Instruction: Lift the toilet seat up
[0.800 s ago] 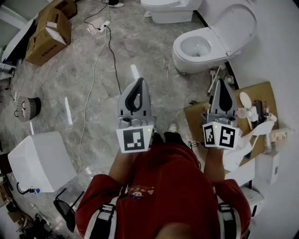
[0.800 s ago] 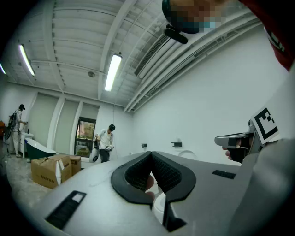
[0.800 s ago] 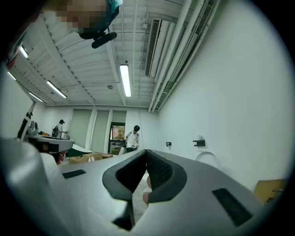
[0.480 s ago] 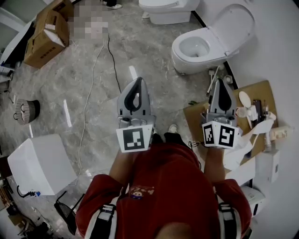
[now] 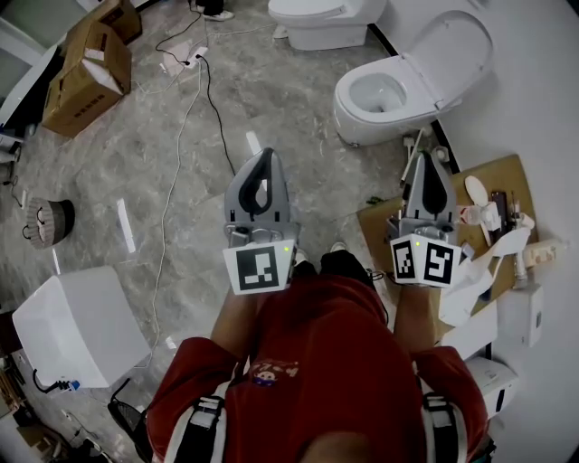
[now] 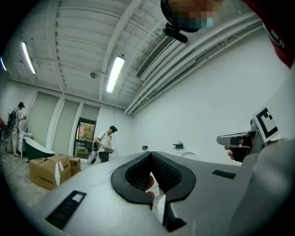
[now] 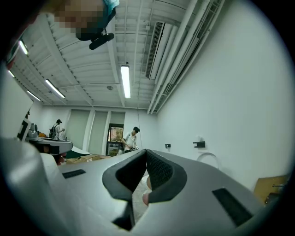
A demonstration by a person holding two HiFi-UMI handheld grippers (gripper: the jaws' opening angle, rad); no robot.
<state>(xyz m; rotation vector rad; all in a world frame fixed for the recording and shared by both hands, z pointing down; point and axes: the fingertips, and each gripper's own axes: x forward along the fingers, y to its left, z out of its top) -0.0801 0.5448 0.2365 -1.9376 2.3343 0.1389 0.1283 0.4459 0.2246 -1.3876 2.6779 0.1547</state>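
A white toilet (image 5: 380,95) stands at the top right of the head view, its bowl open and its lid (image 5: 452,50) tipped back against the wall. Whether the seat is raised with the lid I cannot tell. My left gripper (image 5: 263,161) and right gripper (image 5: 428,161) are held side by side in front of my body. Both point forward, well short of the toilet, and the right one is the nearer. Each pair of jaws is closed tip to tip with nothing between them. Both gripper views look level across the room over the shut left gripper (image 6: 150,154) and shut right gripper (image 7: 145,152).
A second toilet (image 5: 326,18) stands at the top edge. A cardboard box (image 5: 86,77) and cables (image 5: 194,99) lie on the floor at the left, with a white tank (image 5: 77,325) lower left. A cardboard sheet (image 5: 493,185) holding loose fittings lies under the right gripper. A person (image 6: 107,145) stands far off.
Both grippers keep their place and stay shut. The head view has shifted slightly, so the floor objects sit a little differently in the frame.
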